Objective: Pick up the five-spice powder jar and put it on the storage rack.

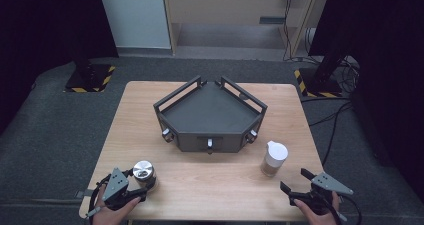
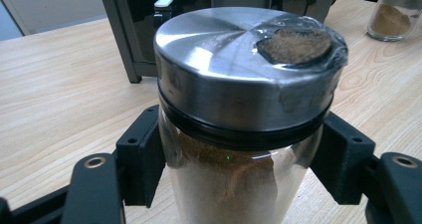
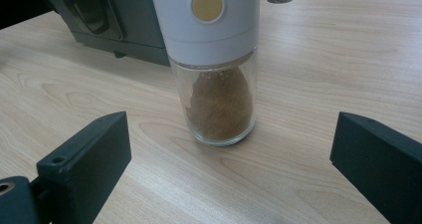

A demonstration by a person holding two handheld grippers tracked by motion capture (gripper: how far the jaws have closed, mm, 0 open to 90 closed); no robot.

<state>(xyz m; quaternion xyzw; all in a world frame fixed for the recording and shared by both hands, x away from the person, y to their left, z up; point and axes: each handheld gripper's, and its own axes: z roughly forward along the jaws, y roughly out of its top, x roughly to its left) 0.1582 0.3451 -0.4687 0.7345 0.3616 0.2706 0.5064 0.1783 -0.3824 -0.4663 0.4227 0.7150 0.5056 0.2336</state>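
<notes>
Steel-lidded spice jar (image 2: 239, 114) clamped between hand-held gripper (image 2: 234, 159) jaws

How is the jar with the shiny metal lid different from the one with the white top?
The metal-lidded jar has a flat steel cap; the white-topped jar has a tall plastic top. The left gripper clamps the metal-lidded jar; the white-topped jar stands free before the open right gripper. Both are glass, holding brown powder.

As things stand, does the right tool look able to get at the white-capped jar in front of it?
Probably yes. The right tool is open, its jaws spread wider than the white-capped jar, which stands upright just ahead on bare table. Nothing lies between them; the dark tray sits behind the jar, apart from it.
</notes>
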